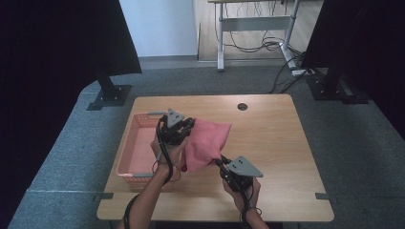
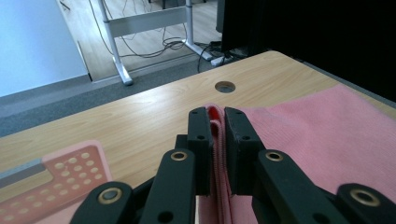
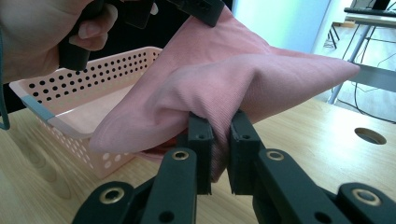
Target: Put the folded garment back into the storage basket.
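Observation:
A pink cloth (image 1: 206, 142) hangs folded between both grippers, lifted off the wooden table (image 1: 267, 143). My left gripper (image 1: 184, 128) is shut on the cloth's far edge, beside the pink basket (image 1: 137, 145); in the left gripper view a thin fold of the cloth (image 2: 327, 135) is pinched between the black jaws of that gripper (image 2: 217, 122). My right gripper (image 1: 222, 161) is shut on the cloth's near corner. In the right gripper view the cloth (image 3: 243, 79) bunches above that gripper (image 3: 217, 125), with the basket (image 3: 93, 84) behind it and the left hand (image 3: 42, 32) at the top left.
The perforated pink basket with grey handles sits on the table's left side. A round cable hole (image 1: 242, 106) is near the far edge. Black stands (image 1: 111, 90) and a desk frame with cables (image 1: 258, 28) lie beyond the table.

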A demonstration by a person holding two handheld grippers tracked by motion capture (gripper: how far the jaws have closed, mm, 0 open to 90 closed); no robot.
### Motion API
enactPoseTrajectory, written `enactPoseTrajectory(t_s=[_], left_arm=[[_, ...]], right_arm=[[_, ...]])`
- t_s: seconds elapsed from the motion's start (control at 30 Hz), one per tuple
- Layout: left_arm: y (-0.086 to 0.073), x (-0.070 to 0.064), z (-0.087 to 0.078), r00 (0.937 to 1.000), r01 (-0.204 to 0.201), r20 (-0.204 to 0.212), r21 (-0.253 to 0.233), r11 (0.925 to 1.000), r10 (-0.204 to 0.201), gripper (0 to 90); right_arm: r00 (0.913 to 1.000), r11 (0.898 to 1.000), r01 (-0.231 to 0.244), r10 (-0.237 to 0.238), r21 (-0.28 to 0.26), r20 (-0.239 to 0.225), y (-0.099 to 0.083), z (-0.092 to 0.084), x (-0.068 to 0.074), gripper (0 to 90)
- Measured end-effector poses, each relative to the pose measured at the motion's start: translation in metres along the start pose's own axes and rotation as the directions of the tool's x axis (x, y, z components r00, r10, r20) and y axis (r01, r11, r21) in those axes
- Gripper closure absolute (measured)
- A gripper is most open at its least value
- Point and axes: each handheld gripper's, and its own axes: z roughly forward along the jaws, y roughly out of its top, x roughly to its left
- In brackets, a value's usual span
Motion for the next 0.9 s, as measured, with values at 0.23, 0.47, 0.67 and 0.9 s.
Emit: enactPoseTrajectory(t_s=[0.23,0.47,0.67,0.9], left_arm=[[0.0,0.004,-0.004,1.0,-0.002,-0.009,0.0,1.0,0.002,81.2],[0.001,0.008,-0.007,0.9998,0.003,-0.018,-0.005,1.0,-0.003,81.2],[0.002,0.011,-0.01,0.9997,0.005,-0.023,-0.007,1.0,-0.005,81.2],[0.002,0.015,-0.013,0.9995,0.008,-0.031,-0.01,0.9999,-0.008,81.2]], right_arm=[[1.0,1.0,0.001,-0.001,-0.002,-0.006,0.002,0.003,0.003,82.3],[0.9999,1.0,-0.004,0.004,-0.007,-0.011,0.004,0.006,0.004,82.3],[0.9999,1.0,-0.002,0.002,-0.009,-0.017,0.006,0.008,0.006,82.3],[0.9998,1.0,-0.003,0.003,-0.014,-0.022,0.009,0.011,0.008,82.3]])
